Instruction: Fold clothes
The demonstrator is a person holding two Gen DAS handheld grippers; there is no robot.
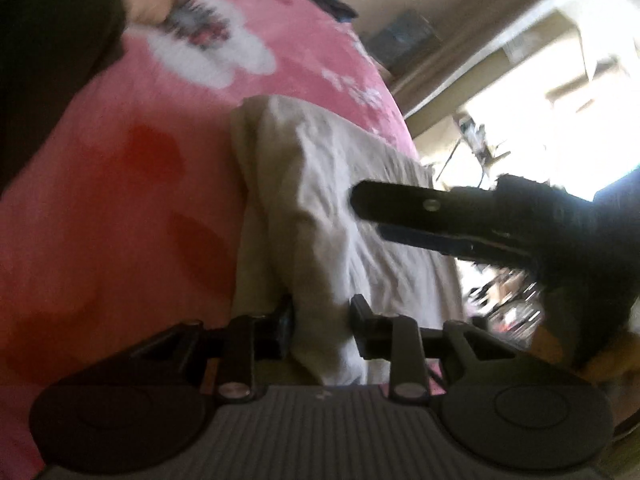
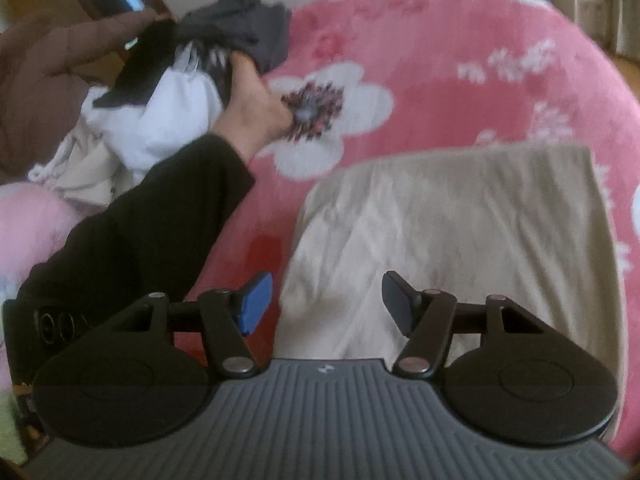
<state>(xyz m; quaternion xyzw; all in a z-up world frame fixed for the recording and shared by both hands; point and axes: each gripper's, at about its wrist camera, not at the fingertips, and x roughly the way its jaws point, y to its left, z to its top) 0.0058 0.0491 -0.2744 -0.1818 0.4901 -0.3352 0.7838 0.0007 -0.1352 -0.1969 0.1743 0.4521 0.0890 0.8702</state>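
A folded beige cloth (image 1: 320, 184) lies on a pink flowered blanket (image 1: 120, 200). In the left wrist view my left gripper (image 1: 322, 320) is at the cloth's near edge, and a bunched fold of the cloth fills the narrow gap between its fingers. My right gripper (image 1: 366, 216) reaches in from the right, just over the cloth's middle. In the right wrist view the right gripper (image 2: 326, 304) stands open above the near left part of the beige cloth (image 2: 460, 208). Nothing is pressed between its blue pad (image 2: 256, 304) and black pad (image 2: 396, 304).
A person's black trouser leg (image 2: 160, 220) and bare foot (image 2: 256, 108) rest on the pink blanket (image 2: 440, 60), left of the cloth. Beyond the foot lies a pile of white, black and grey clothes (image 2: 180, 96) beside a brown quilt (image 2: 48, 72). The bed's edge and a bright window (image 1: 540, 100) are on the right.
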